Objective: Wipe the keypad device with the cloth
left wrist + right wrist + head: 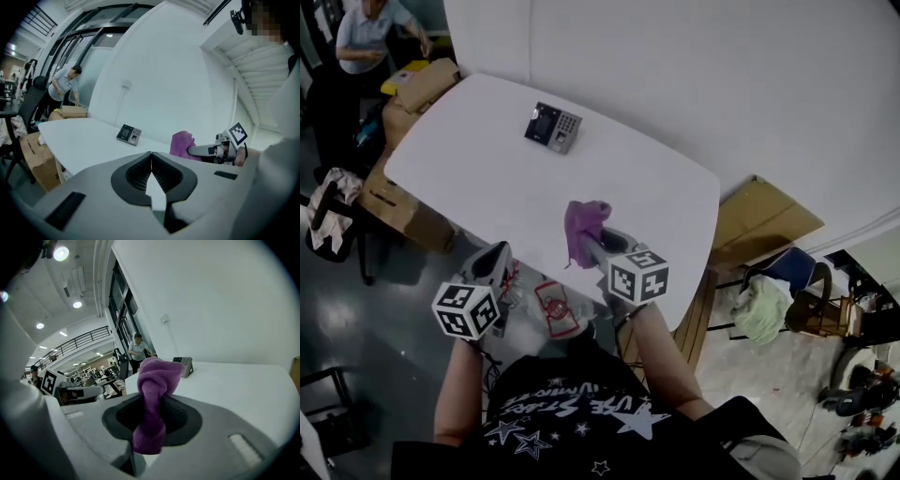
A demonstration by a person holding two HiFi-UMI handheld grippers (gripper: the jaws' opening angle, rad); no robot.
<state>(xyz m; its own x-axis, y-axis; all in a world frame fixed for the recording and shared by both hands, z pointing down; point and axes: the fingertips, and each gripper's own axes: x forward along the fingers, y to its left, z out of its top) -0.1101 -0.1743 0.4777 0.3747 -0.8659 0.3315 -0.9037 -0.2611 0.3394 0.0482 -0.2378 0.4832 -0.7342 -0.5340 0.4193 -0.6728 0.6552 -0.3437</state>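
Observation:
The keypad device is a small grey wedge with a dark screen and number keys; it stands on the far part of the white table and shows small in the left gripper view and the right gripper view. My right gripper is shut on a purple cloth, held above the table's near edge; the cloth bunches up between the jaws. My left gripper is shut with nothing in it, below and left of the table's near edge. Both grippers are well short of the device.
Cardboard boxes stand at the table's far left, where a person bends over. A chair with draped cloth stands on the left. On the right are a flat cardboard sheet and a cluttered chair.

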